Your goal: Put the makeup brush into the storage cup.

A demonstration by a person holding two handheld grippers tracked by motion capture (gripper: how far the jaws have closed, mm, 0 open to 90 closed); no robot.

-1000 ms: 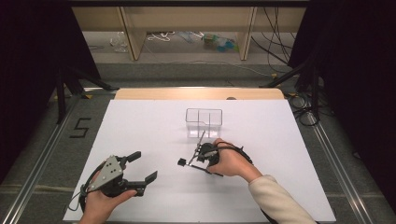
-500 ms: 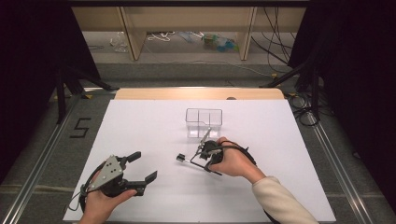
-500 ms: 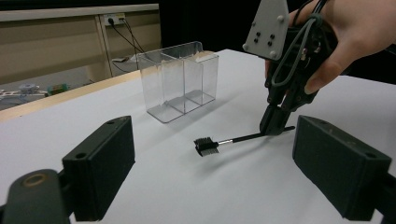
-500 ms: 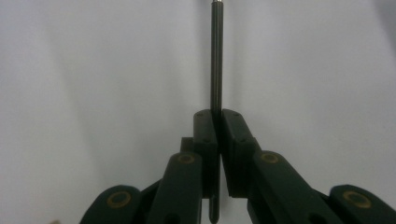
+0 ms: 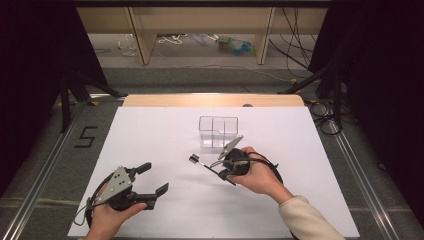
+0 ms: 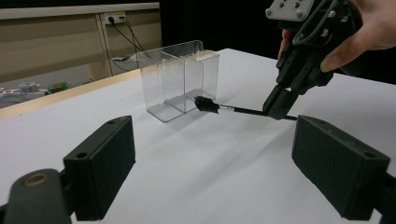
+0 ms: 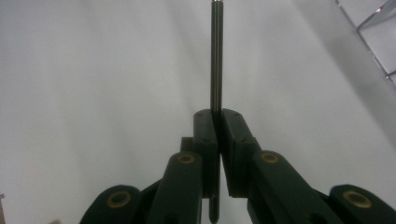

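A thin black brush (image 5: 193, 159) with a small bristled head hangs just above the white table, in front of the clear compartment box (image 5: 218, 131). My right gripper (image 5: 216, 170) is shut on its rod, with the head pointing left. In the left gripper view the brush (image 6: 208, 104) hovers by the box (image 6: 180, 79), held by the right gripper (image 6: 279, 106). The right gripper view shows the rod (image 7: 215, 56) pinched between the pads of the right gripper (image 7: 219, 123). My left gripper (image 5: 156, 177) rests open on the table at the near left, its jaws wide apart (image 6: 219, 163) with nothing between them.
The white tabletop (image 5: 150, 130) spreads around both hands. A corner of the clear box (image 7: 378, 28) shows at the upper right of the right gripper view. Beyond the table's far edge lie a wooden shelf frame and cables on the floor.
My right gripper has lifted the brush off the table and carried it a little toward the clear box. The left gripper has stayed where it was.
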